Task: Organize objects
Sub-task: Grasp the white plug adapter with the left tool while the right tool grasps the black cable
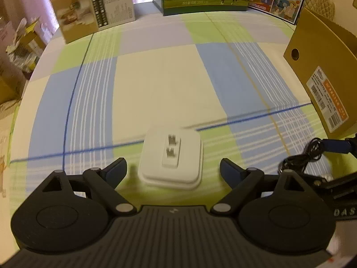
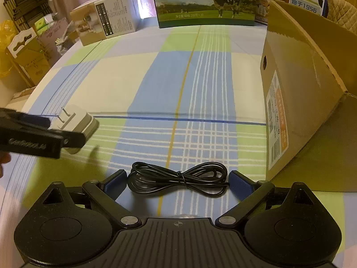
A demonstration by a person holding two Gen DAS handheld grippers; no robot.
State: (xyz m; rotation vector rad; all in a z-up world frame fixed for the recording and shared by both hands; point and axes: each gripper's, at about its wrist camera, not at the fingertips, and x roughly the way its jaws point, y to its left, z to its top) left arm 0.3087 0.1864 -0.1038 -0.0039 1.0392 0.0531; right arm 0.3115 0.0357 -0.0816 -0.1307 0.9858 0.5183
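Cardboard box [image 2: 296, 111] open — contents unseen; charger [image 1: 171, 158], cable [image 2: 178, 178] outside.

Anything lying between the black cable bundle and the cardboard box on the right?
No. In the right wrist view, only bare checked cloth separates the cable bundle from the cardboard box.

White charger [image 1: 171, 159] (2 prongs up)

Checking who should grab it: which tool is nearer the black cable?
Right. The right tool is open with the black cable between its fingers; the left tool straddles the white charger, off to the cable's left.
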